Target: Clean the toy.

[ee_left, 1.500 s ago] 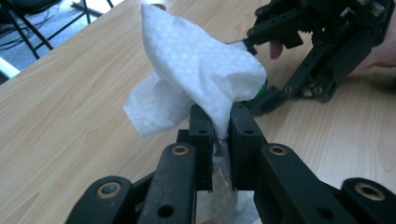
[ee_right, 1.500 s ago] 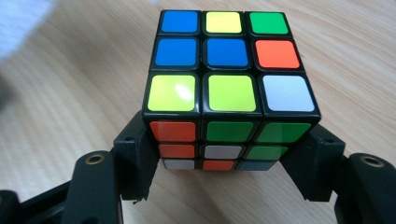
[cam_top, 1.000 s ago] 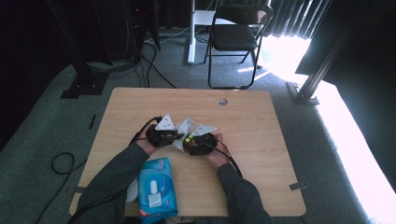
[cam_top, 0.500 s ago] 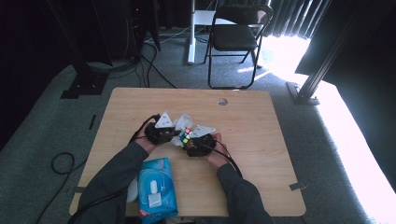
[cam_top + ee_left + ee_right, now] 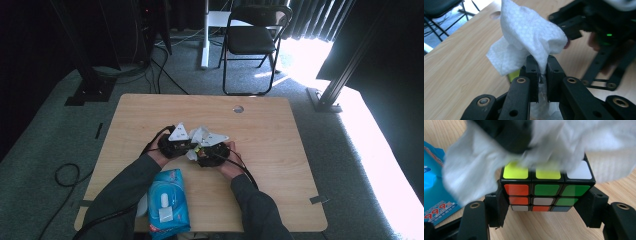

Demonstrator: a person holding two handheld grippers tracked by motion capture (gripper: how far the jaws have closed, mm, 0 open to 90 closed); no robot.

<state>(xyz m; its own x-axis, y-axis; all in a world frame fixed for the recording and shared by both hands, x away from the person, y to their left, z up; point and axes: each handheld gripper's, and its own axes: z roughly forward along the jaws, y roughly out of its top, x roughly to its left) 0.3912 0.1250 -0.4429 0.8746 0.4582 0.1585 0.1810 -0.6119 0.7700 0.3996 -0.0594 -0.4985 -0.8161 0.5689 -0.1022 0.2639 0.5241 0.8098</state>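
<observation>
Plainly, the left tool (image 5: pixel 541 67) pinches a white wipe (image 5: pixel 529 37) — the right tool (image 5: pixel 546 202) clamps a puzzle cube (image 5: pixel 546 187).

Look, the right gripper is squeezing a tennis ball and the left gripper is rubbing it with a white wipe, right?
Not a tennis ball. The right gripper is squeezing a colourful puzzle cube, as the right gripper view shows. The rest is right: the left gripper pinches a white wipe and rubs the cube with it.

The cube (image 5: pixel 544 192) showed yellow, white, orange, green and blue squares in black edging; the wipe (image 5: pixel 529 37) was white; the packet (image 5: pixel 165 202) was blue.
</observation>
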